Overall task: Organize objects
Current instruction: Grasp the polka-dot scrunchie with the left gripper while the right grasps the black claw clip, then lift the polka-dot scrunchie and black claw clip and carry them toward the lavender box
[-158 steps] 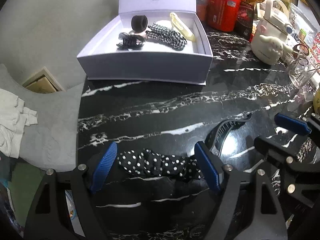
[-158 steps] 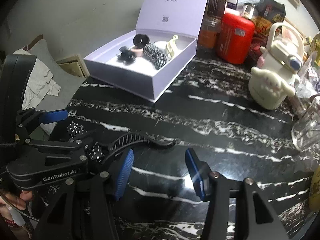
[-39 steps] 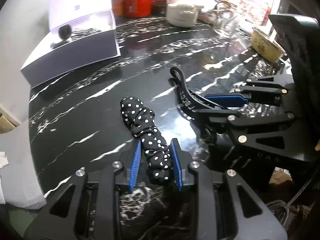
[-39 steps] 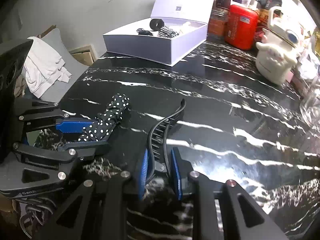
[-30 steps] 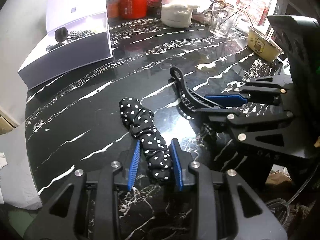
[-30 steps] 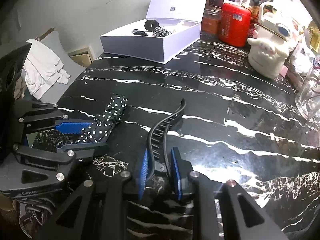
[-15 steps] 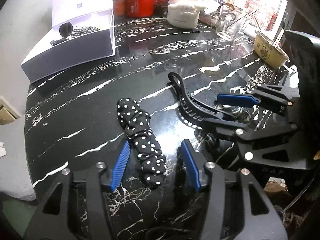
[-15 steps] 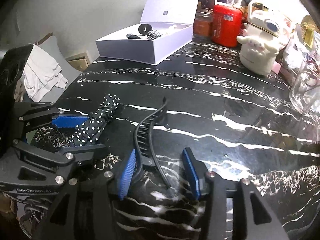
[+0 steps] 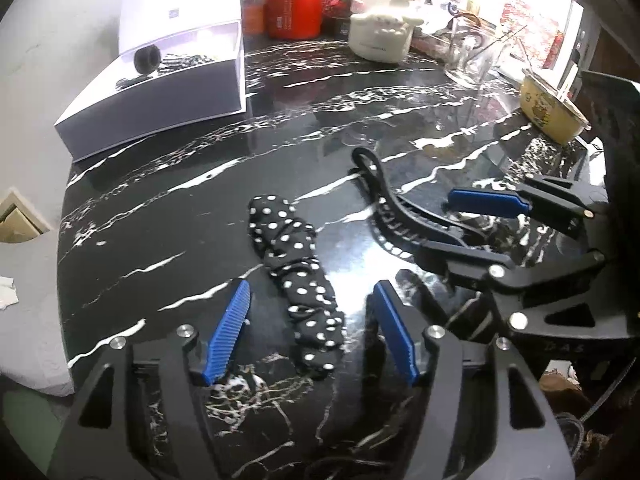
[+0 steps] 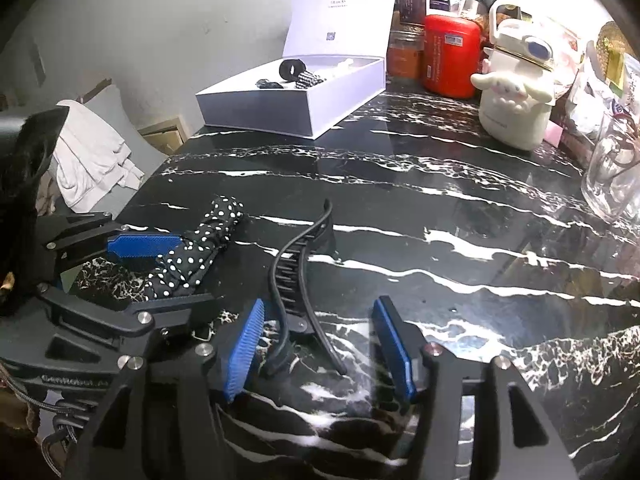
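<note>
A black polka-dot scrunchie (image 9: 298, 276) lies on the black marble counter (image 9: 200, 184) between the open fingers of my left gripper (image 9: 312, 332), untouched by the pads. It also shows in the right wrist view (image 10: 196, 248). A black curved hair clip (image 10: 298, 264) lies between the open fingers of my right gripper (image 10: 320, 344), free of the pads; it also shows in the left wrist view (image 9: 396, 216). An open white box (image 9: 160, 80) with several hair accessories stands at the far left of the counter, also in the right wrist view (image 10: 296, 96).
A red canister (image 10: 450, 54), a white character kettle (image 10: 516, 104) and jars stand along the back. A glass mug (image 10: 612, 176) is at the right, a yellow bowl (image 9: 552, 108) near the right edge. White cloth (image 10: 92, 160) lies on a grey seat left of the counter.
Both grippers have opened: the left let go of the scrunchie, the right let go of the hair clip. Both objects now rest on the counter and the grippers have pulled back slightly.
</note>
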Available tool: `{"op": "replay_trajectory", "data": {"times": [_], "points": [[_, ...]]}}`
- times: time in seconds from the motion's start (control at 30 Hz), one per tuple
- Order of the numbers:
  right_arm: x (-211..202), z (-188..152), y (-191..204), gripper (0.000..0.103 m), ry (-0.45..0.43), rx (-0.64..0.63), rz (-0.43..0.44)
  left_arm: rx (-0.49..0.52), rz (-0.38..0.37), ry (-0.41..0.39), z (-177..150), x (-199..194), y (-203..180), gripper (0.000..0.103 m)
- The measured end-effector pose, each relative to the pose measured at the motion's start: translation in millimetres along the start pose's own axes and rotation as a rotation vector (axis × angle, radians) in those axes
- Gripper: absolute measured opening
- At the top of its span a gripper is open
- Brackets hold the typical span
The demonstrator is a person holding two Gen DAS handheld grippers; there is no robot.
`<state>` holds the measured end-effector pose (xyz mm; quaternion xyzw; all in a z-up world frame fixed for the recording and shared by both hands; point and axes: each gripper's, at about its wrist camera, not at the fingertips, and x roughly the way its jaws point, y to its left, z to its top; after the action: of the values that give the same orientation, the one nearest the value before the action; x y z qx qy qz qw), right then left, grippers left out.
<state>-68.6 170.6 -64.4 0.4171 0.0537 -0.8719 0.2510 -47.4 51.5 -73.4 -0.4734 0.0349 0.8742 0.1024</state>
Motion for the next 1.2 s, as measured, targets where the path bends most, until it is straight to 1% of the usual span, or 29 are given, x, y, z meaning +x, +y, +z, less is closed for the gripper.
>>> {"op": "replay_trajectory", "data": {"times": [0.13,0.2,0.27,0.33,0.37,0.43,0.53,0.6,0.73,0.83,1.07,1.2], "points": [[-0.2,-0.4,3.5,0.058,-0.005,-0.009,0.005,0.004,0.012,0.005,0.9,0.8,1.2,0.063],[0.2,-0.7,4.2,0.052,-0.006,-0.019,-0.004,0.003,0.016,0.007,1.4,1.3,1.2,0.063],[0.7,-1.1,5.8,0.044,-0.006,-0.041,-0.020,0.002,0.017,0.006,1.6,1.3,1.0,0.060],[1.1,-1.1,6.2,0.038,-0.007,-0.052,-0.032,-0.002,0.019,0.004,2.1,0.8,2.1,0.048],[1.3,-0.9,6.2,0.034,-0.008,-0.055,-0.032,-0.006,0.020,0.013,3.3,0.8,2.7,0.044],[1.6,-0.3,5.2,0.031,-0.006,-0.052,-0.030,-0.008,0.022,0.027,5.6,0.7,3.1,0.028],[1.7,0.1,5.6,0.030,-0.005,-0.053,-0.029,-0.012,0.023,0.025,6.1,0.7,2.4,0.019],[1.8,0.5,5.3,0.030,-0.004,-0.046,-0.028,-0.009,0.020,0.026,5.6,0.4,1.9,0.016],[1.9,3.0,5.2,0.026,0.011,-0.034,-0.009,-0.003,0.017,0.030,5.9,-0.8,1.2,0.016],[-1.0,6.3,8.2,0.019,0.011,-0.039,0.004,-0.006,0.020,0.021,8.9,-6.1,2.5,0.016],[-8.1,18.6,16.9,0.019,0.007,-0.057,0.008,-0.016,0.025,-0.009,18.9,-22.6,9.6,0.016],[-15.2,29.0,19.8,0.019,-0.012,-0.069,0.007,-0.030,0.012,-0.020,25.3,-31.6,16.1,0.016]]}}
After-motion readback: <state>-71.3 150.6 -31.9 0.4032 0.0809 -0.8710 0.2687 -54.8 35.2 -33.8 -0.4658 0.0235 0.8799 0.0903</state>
